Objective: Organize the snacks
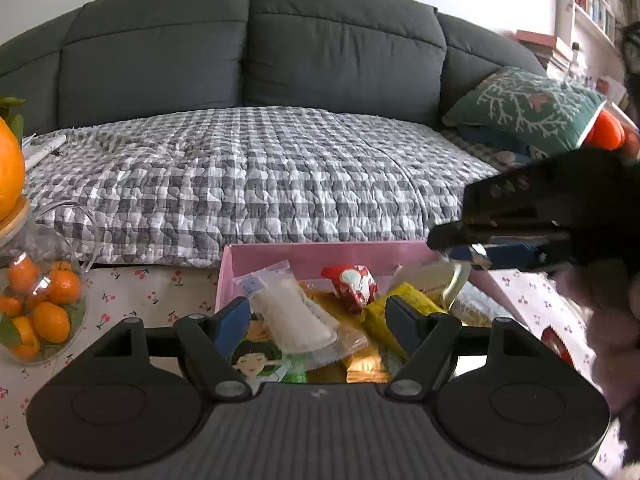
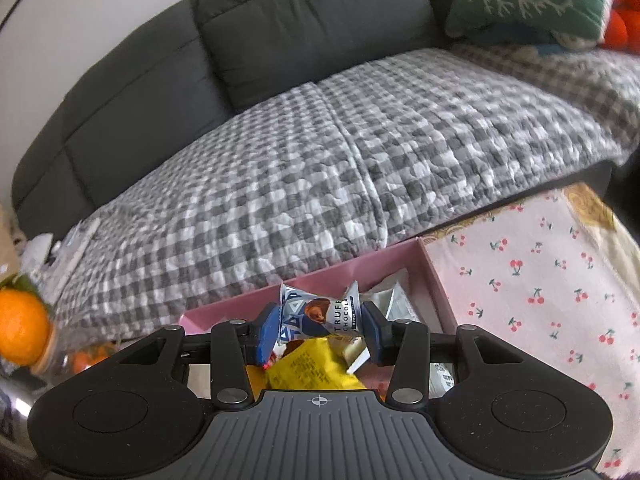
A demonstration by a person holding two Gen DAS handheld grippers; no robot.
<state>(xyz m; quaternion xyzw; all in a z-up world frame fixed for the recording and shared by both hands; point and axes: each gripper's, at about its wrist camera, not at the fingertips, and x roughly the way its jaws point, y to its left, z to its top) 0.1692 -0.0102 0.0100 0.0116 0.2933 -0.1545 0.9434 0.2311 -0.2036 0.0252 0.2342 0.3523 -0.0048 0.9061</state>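
Note:
A pink box [image 1: 320, 254] sits on the cherry-print tablecloth and holds several snacks: a clear pack of white wafers [image 1: 292, 312], a red wrapped sweet [image 1: 352, 286] and a yellow packet [image 1: 404, 304]. My left gripper [image 1: 318, 318] is open and empty, hovering over the box's near side. My right gripper [image 2: 320, 330] is shut on a truffle chocolate packet [image 2: 320, 314] and holds it above the pink box [image 2: 360, 270], over the yellow packet [image 2: 316, 368]. In the left wrist view the right gripper [image 1: 472, 246] enters from the right above the box's far right corner.
A glass jar of tangerines [image 1: 40, 304] stands at the left with a large orange [image 1: 10, 172] on its lid. A dark sofa with a checked quilt [image 1: 256, 176] lies behind the table. A red packet [image 1: 556, 344] lies on the cloth at the right.

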